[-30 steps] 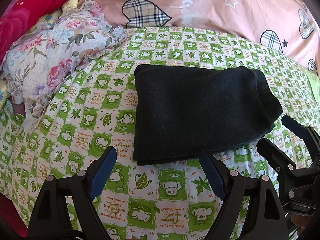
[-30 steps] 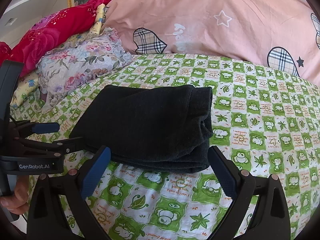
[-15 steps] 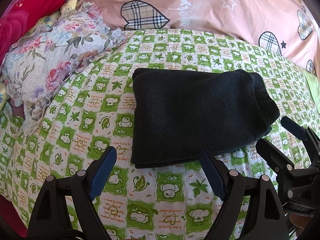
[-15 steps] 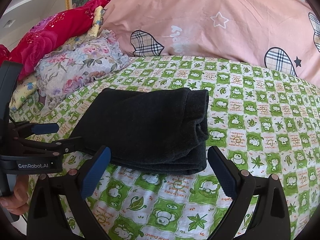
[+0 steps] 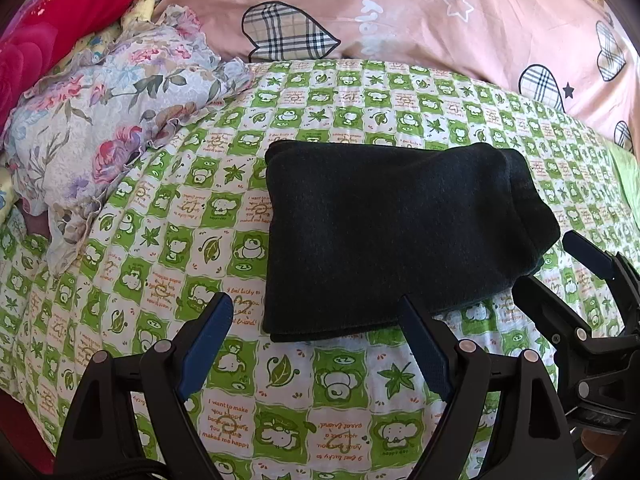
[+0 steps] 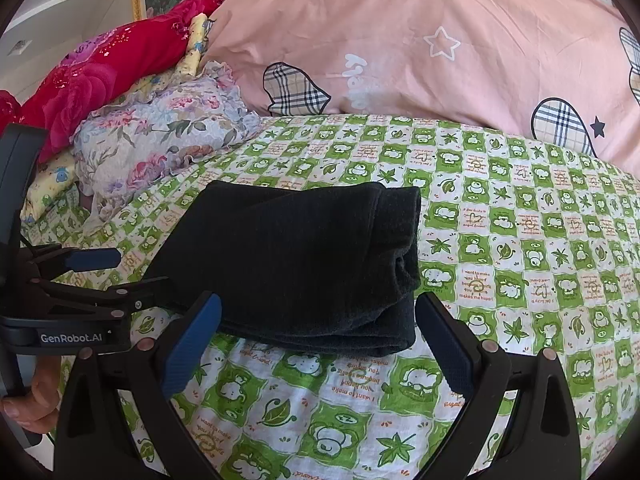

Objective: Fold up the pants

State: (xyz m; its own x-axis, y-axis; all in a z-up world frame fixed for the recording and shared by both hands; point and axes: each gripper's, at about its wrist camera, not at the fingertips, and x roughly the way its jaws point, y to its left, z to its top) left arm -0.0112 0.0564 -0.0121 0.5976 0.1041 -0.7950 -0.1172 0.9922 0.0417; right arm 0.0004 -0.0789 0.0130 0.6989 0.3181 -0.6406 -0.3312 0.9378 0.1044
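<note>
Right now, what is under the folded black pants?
The folded black pants lie on the green checked bedsheet, which shows on all sides. Whatever lies directly beneath the pants is covered.

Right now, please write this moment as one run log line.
pants: folded, lying on bed sheet | left gripper: open, empty | right gripper: open, empty

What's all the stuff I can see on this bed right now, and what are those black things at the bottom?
pants: one, black, folded, on the sheet between both claws.
sheet: one, green and white checks, covering the bed.
floral cloth: one, pale with flowers, bunched far left.
red blanket: one, behind the floral cloth.
pink duvet: one, with plaid hearts, at the back.
left claw: black, blue pads, open, empty.
right claw: same, open, empty.
hand: holding the left claw's handle.
</note>
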